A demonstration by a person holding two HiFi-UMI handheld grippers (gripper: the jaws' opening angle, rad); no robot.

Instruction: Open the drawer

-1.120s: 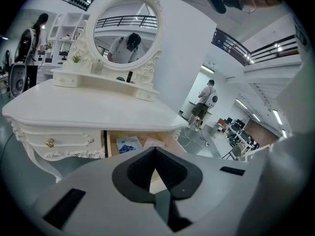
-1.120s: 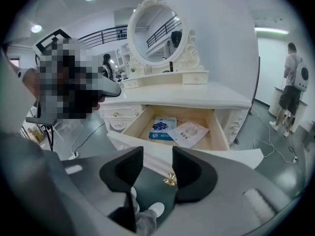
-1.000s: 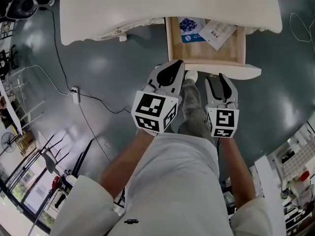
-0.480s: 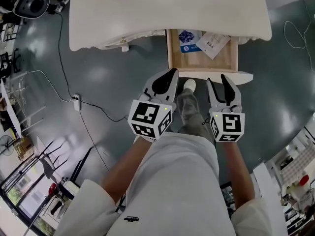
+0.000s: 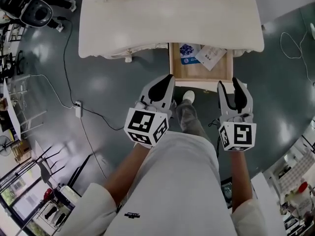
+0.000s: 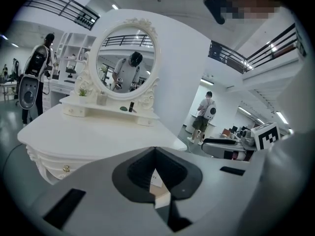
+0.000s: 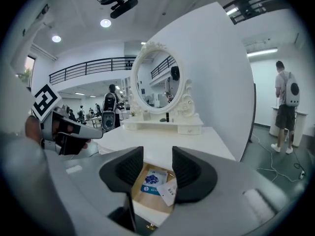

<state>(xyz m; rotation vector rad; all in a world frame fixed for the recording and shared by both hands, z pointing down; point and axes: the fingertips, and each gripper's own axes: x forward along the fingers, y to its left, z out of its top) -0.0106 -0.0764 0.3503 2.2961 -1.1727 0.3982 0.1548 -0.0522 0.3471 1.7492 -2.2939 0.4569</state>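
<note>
One drawer [image 5: 201, 73] pulled out, wooden inside; blue packet [image 5: 187, 51], white leaflet [image 5: 211, 54] within; left gripper [image 5: 169, 78] closed, empty; right gripper [image 5: 228, 84] wide.

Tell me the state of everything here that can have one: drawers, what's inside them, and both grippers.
Drawer: pulled out, open.
Neighbouring drawer: shut.
Blue packet: lying flat in the open drawer.
White packet: lying beside it in the same drawer.
Left gripper: shut, nothing held.
Right gripper: open, nothing between its jaws.
</note>
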